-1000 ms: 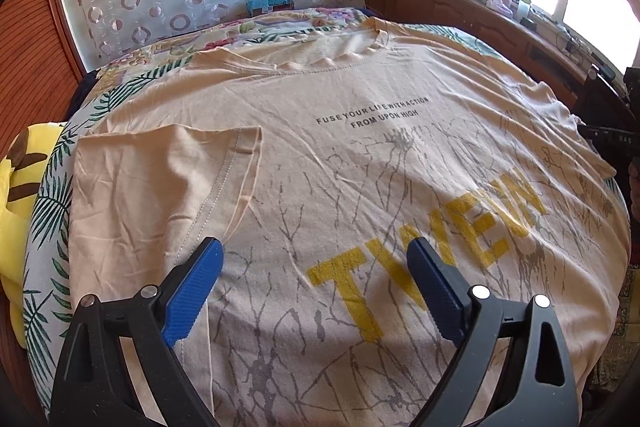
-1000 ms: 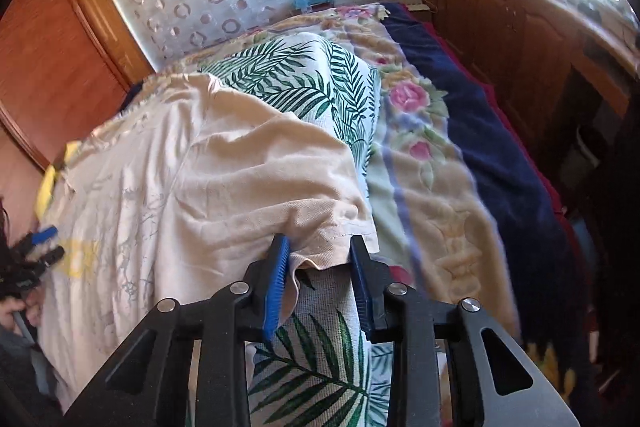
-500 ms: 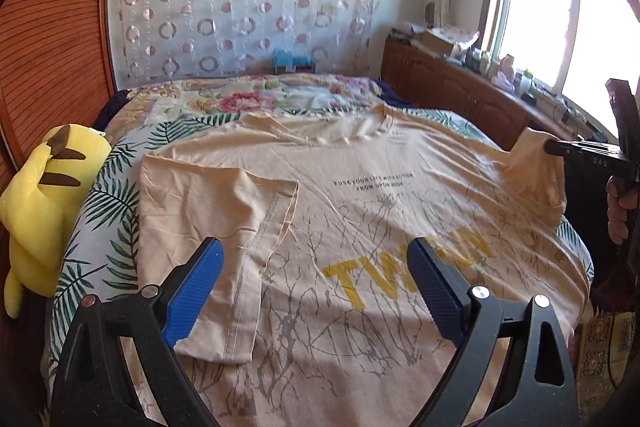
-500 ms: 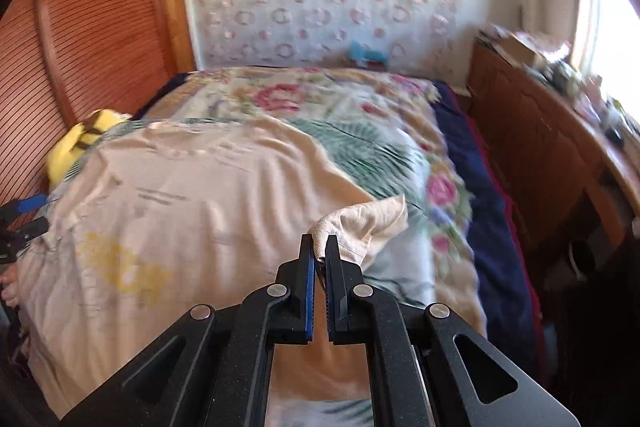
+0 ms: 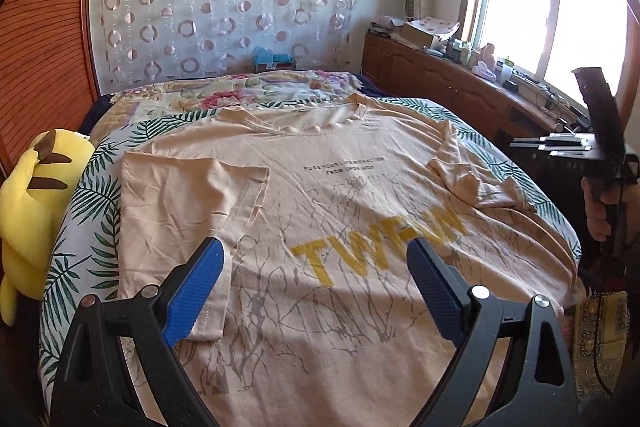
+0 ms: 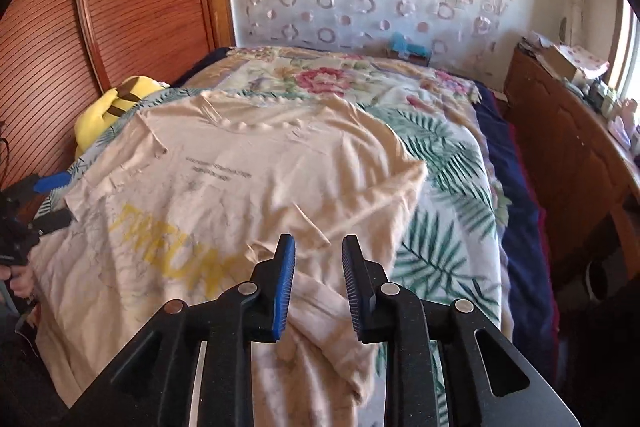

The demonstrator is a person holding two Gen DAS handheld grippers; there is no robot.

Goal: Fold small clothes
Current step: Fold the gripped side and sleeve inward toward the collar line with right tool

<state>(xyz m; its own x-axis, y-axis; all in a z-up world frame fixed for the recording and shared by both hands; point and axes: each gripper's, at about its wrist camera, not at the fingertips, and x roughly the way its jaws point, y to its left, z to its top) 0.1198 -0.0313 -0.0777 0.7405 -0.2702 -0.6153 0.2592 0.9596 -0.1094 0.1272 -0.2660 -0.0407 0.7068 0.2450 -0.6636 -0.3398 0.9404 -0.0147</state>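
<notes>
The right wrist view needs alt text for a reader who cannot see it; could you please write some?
A beige T-shirt lies face up on a bed with a leaf-print sheet, its near sleeve flopped loosely inward. The right hand-held gripper hovers over that sleeve, jaws apart and empty, having just opened. A yellow plush toy sits at the bed's far left.

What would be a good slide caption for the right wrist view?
Right gripper open above the beige T-shirt, its just-released sleeve lying crumpled on the shirt.

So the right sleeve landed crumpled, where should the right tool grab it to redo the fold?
Grip the right sleeve at its hemmed cuff edge, coming from the window side of the T-shirt. The cuff stands rumpled off the shirt front, so it offers a raised lip.
</notes>
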